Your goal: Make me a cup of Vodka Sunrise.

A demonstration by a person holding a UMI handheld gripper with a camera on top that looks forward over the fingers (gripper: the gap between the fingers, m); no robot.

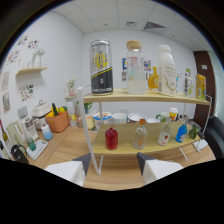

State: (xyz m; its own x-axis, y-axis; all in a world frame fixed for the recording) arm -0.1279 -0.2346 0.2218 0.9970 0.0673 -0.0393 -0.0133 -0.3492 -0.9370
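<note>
a: what do you see from the gripper (113, 167)?

b: i see the two-level shelf (150, 97) just ahead. the fingers (70, 170) are spread apart and hold nothing; one thin white post of the shelf stands beyond the gap between them.

a: where is the vodka?

b: i think it is the clear bottle with cork cap (134, 67), on the top board of the shelf, just beside the black and yellow can (101, 67). a white bottle (166, 70) stands on its other side. i cannot read any label, so this is my guess.

a: and for the sunrise colour?

b: on the lower board of the shelf there is a small red bottle (111, 138), maybe the syrup.

a: how to do it well?

b: i would raise the gripper to the top board, center the clear bottle between the fingers, and close on its body, low, without touching the can.
</note>
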